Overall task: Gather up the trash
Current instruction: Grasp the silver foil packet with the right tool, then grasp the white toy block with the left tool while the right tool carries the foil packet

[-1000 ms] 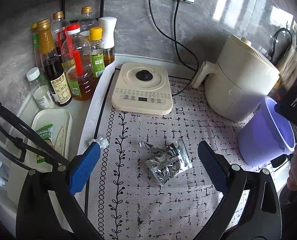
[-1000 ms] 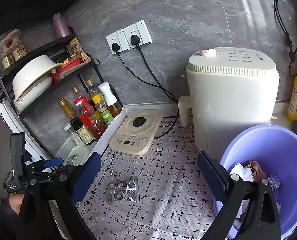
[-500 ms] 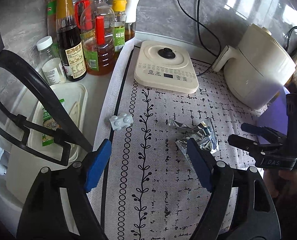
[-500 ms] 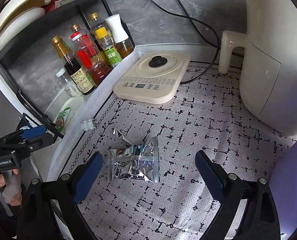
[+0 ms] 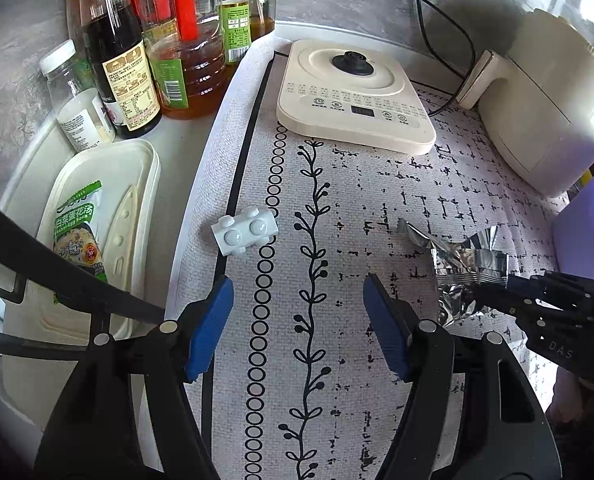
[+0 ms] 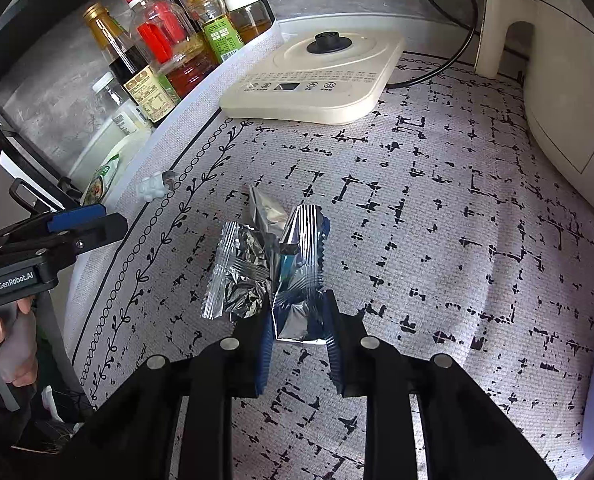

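Observation:
A crumpled silver foil wrapper (image 6: 257, 264) lies on the patterned mat (image 6: 437, 240). My right gripper (image 6: 297, 316) is shut on the wrapper's near end, which is pinched upright between the blue pads. The wrapper also shows in the left wrist view (image 5: 465, 264), with the right gripper (image 5: 497, 292) on it. A small white toy brick (image 5: 244, 230) lies near the mat's left border. My left gripper (image 5: 297, 312) is open and empty, low over the mat just in front of the brick. The purple bin (image 5: 577, 236) shows at the right edge.
A cream induction cooker (image 5: 353, 96) sits at the back of the mat. A cream appliance (image 5: 545, 92) stands at the right. Sauce and oil bottles (image 5: 149, 40) stand at the back left. A white lidded box (image 5: 97, 224) with a soup packet lies left of the mat.
My right gripper came down and closed on the foil wrapper, lifting its near end. My left gripper moved left and lower toward the white brick.

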The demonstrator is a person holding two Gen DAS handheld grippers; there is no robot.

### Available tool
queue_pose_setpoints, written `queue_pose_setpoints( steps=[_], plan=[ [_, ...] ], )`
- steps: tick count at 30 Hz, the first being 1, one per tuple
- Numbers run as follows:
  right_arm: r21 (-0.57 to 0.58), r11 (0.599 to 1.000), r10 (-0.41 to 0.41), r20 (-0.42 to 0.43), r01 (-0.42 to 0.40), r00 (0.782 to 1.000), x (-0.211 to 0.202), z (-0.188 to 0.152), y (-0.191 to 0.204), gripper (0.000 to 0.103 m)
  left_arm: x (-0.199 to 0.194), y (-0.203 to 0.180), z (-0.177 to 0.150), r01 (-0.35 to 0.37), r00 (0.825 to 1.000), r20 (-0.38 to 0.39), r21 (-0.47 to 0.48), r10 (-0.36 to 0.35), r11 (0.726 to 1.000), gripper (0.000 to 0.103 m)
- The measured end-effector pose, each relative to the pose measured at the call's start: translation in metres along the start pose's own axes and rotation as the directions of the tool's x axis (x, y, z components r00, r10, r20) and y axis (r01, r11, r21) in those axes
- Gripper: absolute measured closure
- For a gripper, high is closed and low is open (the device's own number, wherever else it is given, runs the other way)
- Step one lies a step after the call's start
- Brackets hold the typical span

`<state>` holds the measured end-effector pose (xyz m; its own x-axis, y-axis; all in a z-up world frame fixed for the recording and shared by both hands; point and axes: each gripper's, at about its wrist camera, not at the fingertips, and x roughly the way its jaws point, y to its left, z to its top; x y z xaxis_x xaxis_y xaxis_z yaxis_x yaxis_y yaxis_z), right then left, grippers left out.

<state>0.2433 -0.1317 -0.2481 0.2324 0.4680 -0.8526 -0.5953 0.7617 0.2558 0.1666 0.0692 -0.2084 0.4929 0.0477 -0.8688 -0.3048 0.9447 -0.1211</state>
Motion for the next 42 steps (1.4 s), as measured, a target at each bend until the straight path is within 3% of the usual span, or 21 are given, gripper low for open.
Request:
queue_pose_setpoints(
  steps=[8, 17, 23, 32, 34, 35, 39, 42],
  plan=[
    [0.086, 0.995, -0.044, 0.044, 0.040, 0.998, -0.033, -0.010, -0.024, 0.082, 0.029, 0.002, 0.005, -0.103, 0.995, -0.027, -0.115, 0.101, 0.988, 0.029],
    [0.146, 0.987, -0.083, 0.072, 0.072, 0.994, -0.061, -0.027, -0.048, 0.082, 0.031, 0.000, 0.007, -0.151, 0.984, 0.047, -0.306, 0.173, 0.940, 0.029],
    [0.135, 0.987, -0.094, 0.057, 0.086, 0.994, -0.070, -0.037, -0.058, 0.081, 0.039, 0.007, 0.011, -0.184, 0.975, 0.036, -0.430, 0.221, 0.884, 0.053],
    [0.087, 0.993, -0.078, 0.055, 0.074, 0.995, -0.077, -0.038, -0.061, 0.081, 0.045, 0.002, 0.011, -0.236, 0.957, 0.039, -0.471, 0.287, 0.850, 0.055],
    [0.078, 0.994, -0.077, 0.055, 0.072, 0.996, -0.078, -0.038, -0.061, 0.081, 0.045, 0.004, 0.010, -0.254, 0.951, 0.034, -0.487, 0.308, 0.836, 0.068],
    [0.076, 0.995, -0.074, 0.055, 0.070, 0.996, -0.078, -0.038, -0.062, 0.081, 0.045, 0.006, 0.009, -0.246, 0.952, 0.039, -0.497, 0.304, 0.832, 0.068],
    [0.065, 0.996, -0.064, 0.050, 0.060, 0.997, -0.079, -0.042, -0.067, 0.081, 0.041, 0.002, 0.006, -0.250, 0.946, 0.057, -0.498, 0.319, 0.830, 0.069],
    [0.053, 0.997, -0.053, 0.050, 0.050, 0.997, -0.080, -0.044, -0.068, 0.081, 0.028, -0.010, 0.001, -0.217, 0.950, 0.093, -0.484, 0.297, 0.848, 0.069]
  ],
)
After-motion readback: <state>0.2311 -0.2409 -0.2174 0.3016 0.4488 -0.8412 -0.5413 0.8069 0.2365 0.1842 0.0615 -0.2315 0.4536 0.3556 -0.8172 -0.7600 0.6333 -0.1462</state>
